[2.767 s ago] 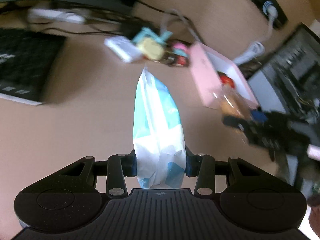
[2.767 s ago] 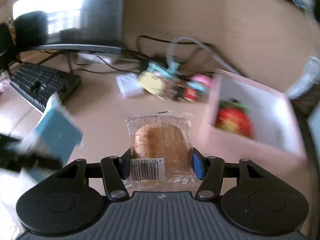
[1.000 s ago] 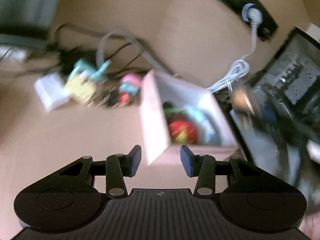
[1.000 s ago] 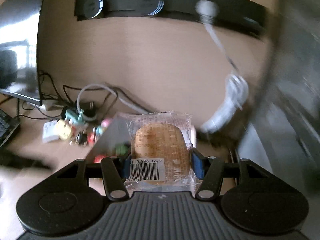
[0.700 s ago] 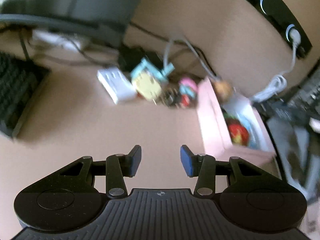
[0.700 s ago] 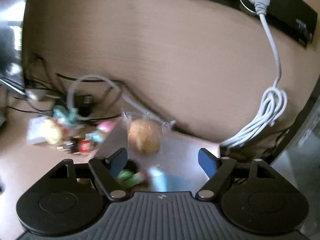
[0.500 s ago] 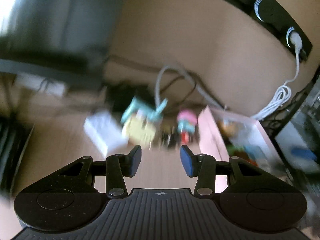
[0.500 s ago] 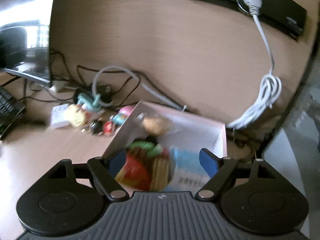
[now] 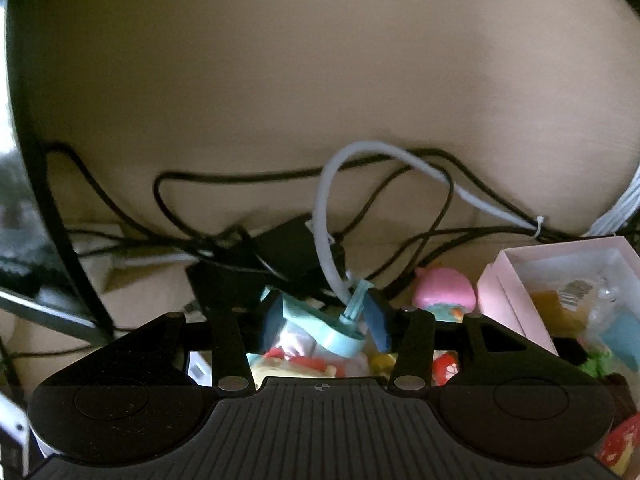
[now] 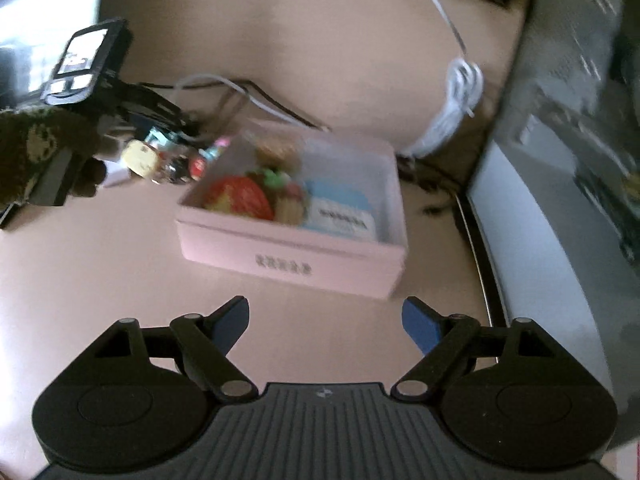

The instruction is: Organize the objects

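Note:
My left gripper [image 9: 325, 320] hangs low over a cluster of small toys, its jaws opening. A teal toy [image 9: 320, 326] lies between its fingers; I cannot see the pads pressing on it. A pink toy [image 9: 444, 292] and a small red toy [image 9: 444, 366] sit just to the right. The pink box [image 10: 288, 260] holds a red strawberry toy [image 10: 236, 196], a blue-and-white packet [image 10: 340, 212] and a bread packet [image 10: 276, 148]. My right gripper [image 10: 326, 320] is in front of the box, jaws opening wide, nothing between them.
A tangle of black and grey cables [image 9: 328, 220] and a black adapter [image 9: 288, 248] lie behind the toys. A monitor stand [image 9: 40, 280] is at the left. A computer case [image 10: 560, 160] stands right of the box. A gloved hand [image 10: 32, 152] holds the left gripper.
The right gripper let the bread packet drop into the pink box, opened wide and drew back. The left gripper swung left from the box and came down over the toy cluster.

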Demonstrator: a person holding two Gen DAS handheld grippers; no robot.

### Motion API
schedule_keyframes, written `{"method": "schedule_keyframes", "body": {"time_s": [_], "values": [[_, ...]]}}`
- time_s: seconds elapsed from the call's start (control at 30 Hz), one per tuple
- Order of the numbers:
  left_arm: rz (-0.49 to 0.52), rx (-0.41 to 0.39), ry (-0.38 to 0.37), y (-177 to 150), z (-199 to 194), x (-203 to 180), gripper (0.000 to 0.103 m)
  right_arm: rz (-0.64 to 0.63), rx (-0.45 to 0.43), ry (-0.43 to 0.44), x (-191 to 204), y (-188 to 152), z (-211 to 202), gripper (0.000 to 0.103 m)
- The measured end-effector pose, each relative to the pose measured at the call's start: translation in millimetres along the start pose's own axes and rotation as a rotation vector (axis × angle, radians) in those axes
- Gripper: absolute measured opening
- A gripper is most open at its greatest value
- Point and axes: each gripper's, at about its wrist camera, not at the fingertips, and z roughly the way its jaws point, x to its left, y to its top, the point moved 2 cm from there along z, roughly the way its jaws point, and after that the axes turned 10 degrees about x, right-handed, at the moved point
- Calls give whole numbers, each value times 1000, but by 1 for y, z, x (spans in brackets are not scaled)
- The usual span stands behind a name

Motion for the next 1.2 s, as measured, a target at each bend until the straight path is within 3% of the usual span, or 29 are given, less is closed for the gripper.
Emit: {"method": "schedule_keyframes", "body": {"time_s": [0.13, 0.27, 0.33, 0.53, 0.83, 0.9, 1.0, 1.1, 1.2], "values": [[-29, 54, -6, -9, 6, -1, 45, 83, 37, 2, -7, -8, 10, 84], [-21, 78, -36, -21, 2, 1, 40, 87, 48, 16, -4, -13, 14, 84], [-14, 96, -66, -28, -3, 1, 31, 68, 48, 23, 1, -13, 17, 84], [-91, 200, -283, -67, -30, 15, 24, 42, 48, 51, 12, -9, 24, 86], [-99, 238, -452, -131, -94, 32, 24, 32, 62, 111, 39, -2, 45, 95], [-112, 242, -449, -137, -99, 39, 24, 40, 62, 125, 46, 1, 51, 97], [-147, 161, -357, -143, -117, 58, 24, 41, 60, 139, 56, 5, 58, 100], [-269, 68, -239, -139, -124, 91, 24, 44, 70, 155, 63, 7, 64, 103], [-385, 65, -196, -130, -120, 119, 24, 62, 94, 172, 65, 5, 71, 103]]}}
